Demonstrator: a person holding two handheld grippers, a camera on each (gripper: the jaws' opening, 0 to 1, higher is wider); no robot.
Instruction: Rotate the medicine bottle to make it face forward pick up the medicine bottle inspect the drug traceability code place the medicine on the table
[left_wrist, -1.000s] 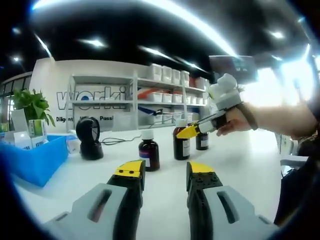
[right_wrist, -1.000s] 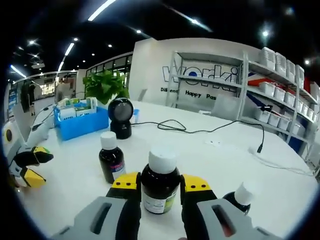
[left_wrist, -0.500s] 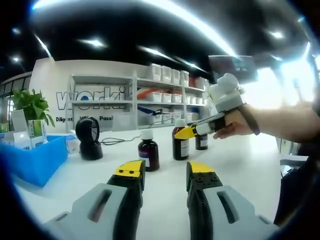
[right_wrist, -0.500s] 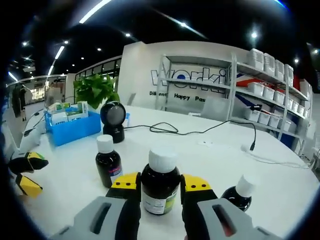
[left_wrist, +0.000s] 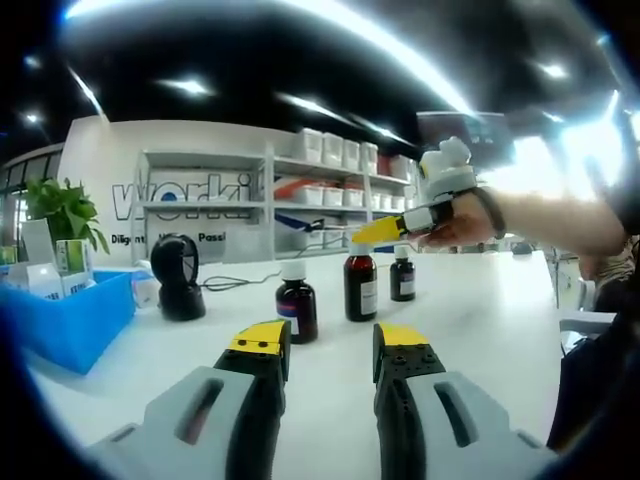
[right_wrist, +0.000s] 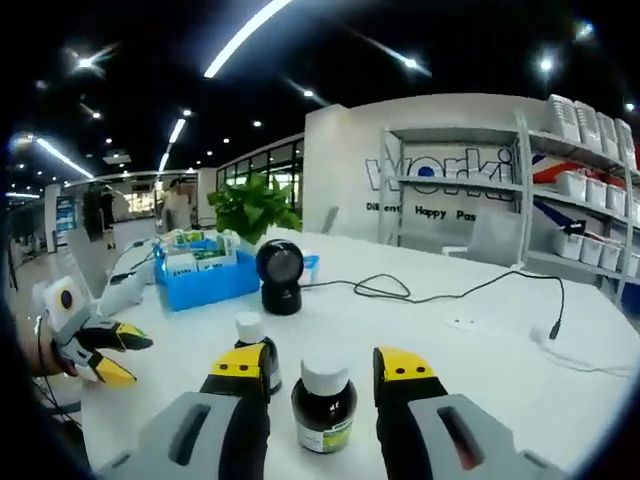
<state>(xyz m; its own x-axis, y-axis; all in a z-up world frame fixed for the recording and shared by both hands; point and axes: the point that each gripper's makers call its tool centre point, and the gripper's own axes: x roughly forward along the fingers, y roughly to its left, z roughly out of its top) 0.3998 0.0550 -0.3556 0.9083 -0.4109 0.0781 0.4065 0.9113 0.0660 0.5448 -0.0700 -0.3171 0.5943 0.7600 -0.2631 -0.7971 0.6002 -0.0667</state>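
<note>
Three dark brown medicine bottles with white caps stand on the white table: a left bottle (left_wrist: 297, 305), a middle bottle (left_wrist: 361, 285) and a far bottle (left_wrist: 403, 277). My right gripper (left_wrist: 376, 232) hovers just above the middle bottle's cap, clear of it, held by a hand (left_wrist: 462, 218). In the right gripper view the middle bottle (right_wrist: 323, 405) stands below and between my right gripper's (right_wrist: 320, 368) open jaws, untouched, and the left bottle (right_wrist: 256, 348) peeks from behind the left jaw. My left gripper (left_wrist: 330, 345) is open and empty, short of the bottles, and my left gripper (right_wrist: 122, 355) also appears at far left.
A black round scanner (left_wrist: 180, 278) with a cable stands left of the bottles. A blue bin (left_wrist: 70, 318) of boxes and a green plant (left_wrist: 62, 208) sit at the left. Shelves with white boxes (left_wrist: 330, 190) line the back wall. A black cable (right_wrist: 470, 295) trails across the table (left_wrist: 480, 320).
My right gripper has let go of the middle bottle, widened its jaws and risen above the cap. The left gripper has stayed still.
</note>
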